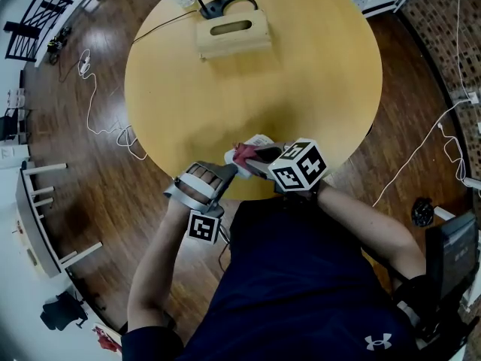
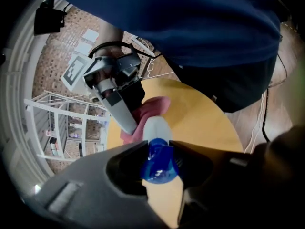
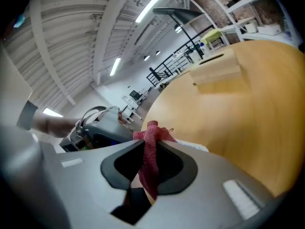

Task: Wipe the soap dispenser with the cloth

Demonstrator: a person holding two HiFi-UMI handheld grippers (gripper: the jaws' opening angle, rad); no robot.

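Note:
Both grippers meet over the near edge of the round yellow table [image 1: 301, 74]. My left gripper [image 2: 158, 159] is shut on the blue top of the white soap dispenser [image 2: 155, 128], which points away from the camera. In the head view the dispenser [image 1: 259, 141] sits between the two grippers. My right gripper [image 3: 150, 159] is shut on a red cloth [image 3: 151, 147], which hangs through its jaws. The cloth [image 2: 153, 108] lies against the far end of the bottle, beside the right gripper's finger [image 2: 121, 113]. The left gripper [image 1: 225, 173] shows at the head view's lower left, the right gripper [image 1: 255, 160] under its marker cube.
A wooden box [image 1: 233, 32] with a slot stands at the table's far side, with a black-handled object [image 1: 225, 6] behind it. White cables [image 1: 94, 104] trail over the wooden floor on the left. A white frame [image 1: 37, 216] stands at the far left.

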